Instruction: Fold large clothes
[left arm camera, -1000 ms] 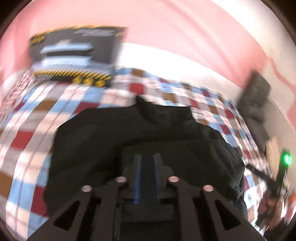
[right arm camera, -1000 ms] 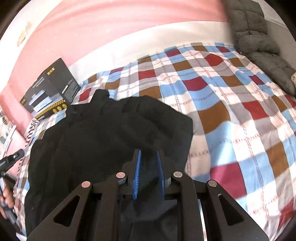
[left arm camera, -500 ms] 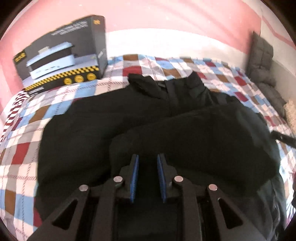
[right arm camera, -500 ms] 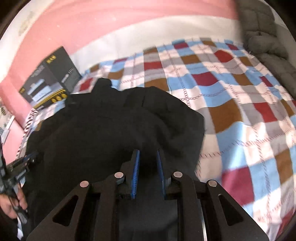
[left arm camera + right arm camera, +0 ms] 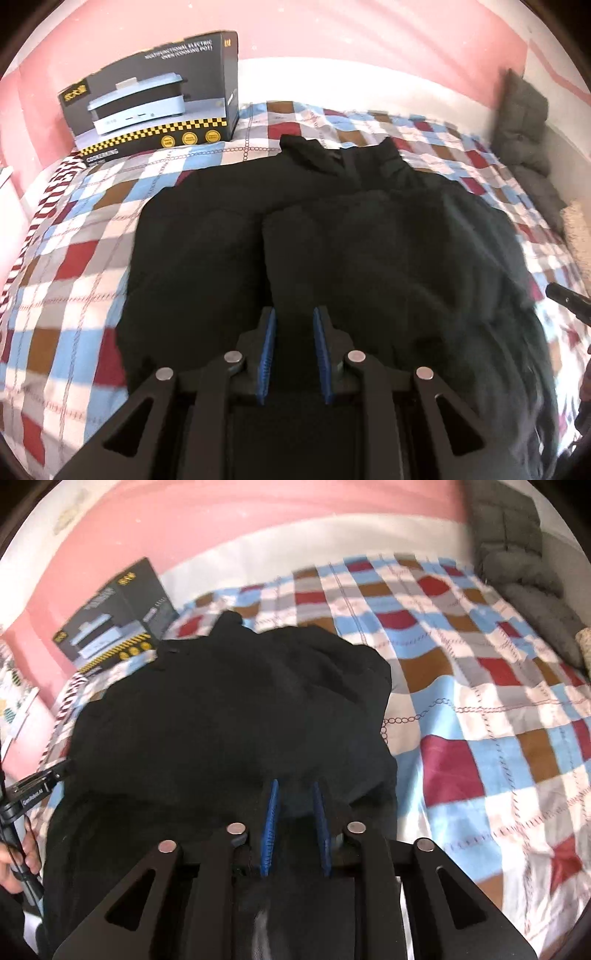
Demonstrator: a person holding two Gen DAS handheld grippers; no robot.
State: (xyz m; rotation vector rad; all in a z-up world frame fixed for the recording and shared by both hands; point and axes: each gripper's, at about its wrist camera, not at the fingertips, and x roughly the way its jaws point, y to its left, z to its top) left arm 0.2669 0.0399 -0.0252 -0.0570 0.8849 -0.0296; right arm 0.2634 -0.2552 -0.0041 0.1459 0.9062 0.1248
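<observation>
Now jacket [image 5: 332, 236] hem btwn both jaws.

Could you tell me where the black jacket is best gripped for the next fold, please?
Probably the black jacket at its near hem, coming from the near side: the collar lies at the far end, and the left gripper and right gripper already sit at the hem.

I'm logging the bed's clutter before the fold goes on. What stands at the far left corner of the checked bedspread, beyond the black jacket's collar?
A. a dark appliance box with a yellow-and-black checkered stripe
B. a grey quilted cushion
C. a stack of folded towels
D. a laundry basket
A: the left wrist view shows the appliance box upright against the pink wall, past the collar of the black jacket on the bedspread; the grey cushion sits at the far right.
</observation>
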